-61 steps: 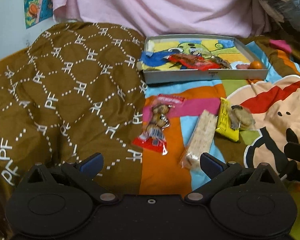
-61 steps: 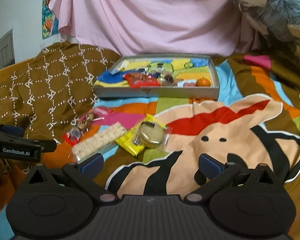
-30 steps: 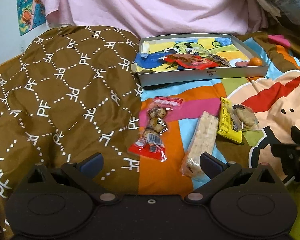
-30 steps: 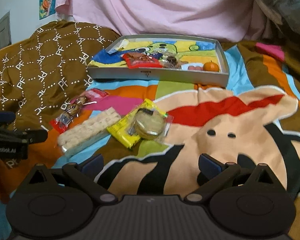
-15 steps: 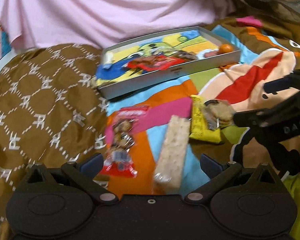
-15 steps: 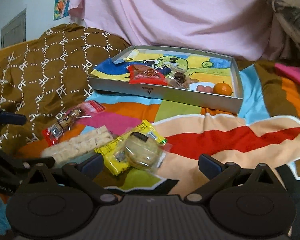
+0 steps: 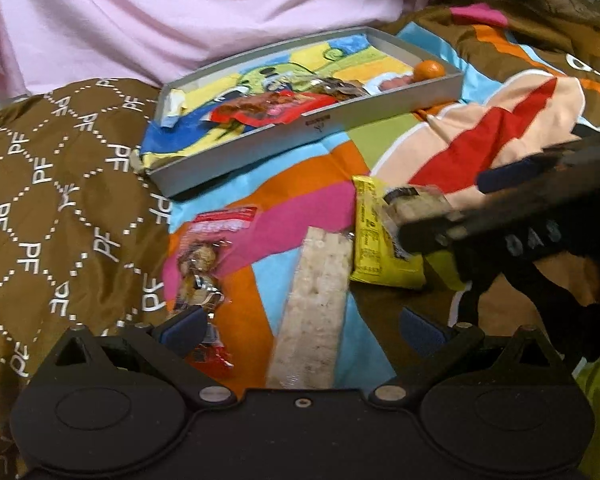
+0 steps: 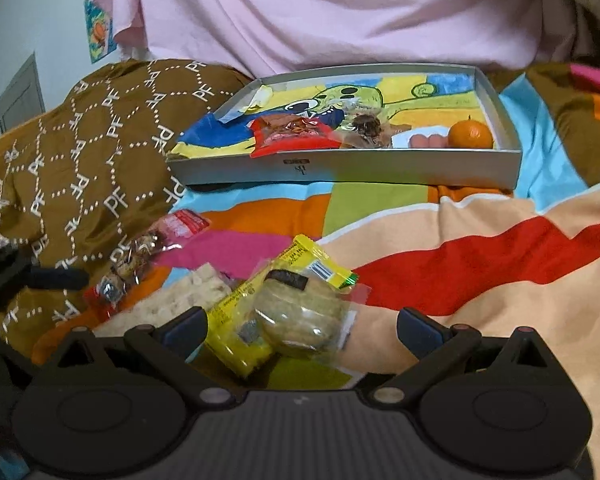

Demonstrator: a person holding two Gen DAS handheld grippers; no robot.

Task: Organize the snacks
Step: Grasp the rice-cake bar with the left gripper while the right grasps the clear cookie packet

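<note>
Several snacks lie on a colourful blanket. A long pale cracker bar (image 7: 316, 304) lies between the open fingers of my left gripper (image 7: 302, 330), close above the blanket. Left of it lies a red nut packet (image 7: 204, 268). My right gripper (image 8: 300, 328) is open and straddles a clear-wrapped round cookie (image 8: 300, 312) that rests on a yellow packet (image 8: 236, 320). Neither gripper holds anything. Behind them sits a grey tray (image 8: 340, 168) holding a red packet (image 8: 288, 132), a dark wrapped snack (image 8: 366, 126) and a small orange (image 8: 470, 134).
A brown quilted cover (image 7: 60, 200) with white letters rises on the left, its edge beside the nut packet. Pink cloth (image 8: 320, 12) hangs behind the tray. The two grippers work side by side, the right one's black body (image 7: 540, 232) close to my left.
Both grippers have moved forward and down towards the snacks. The left now has the cracker bar between its fingers and the right has the cookie pack. Both stayed open.
</note>
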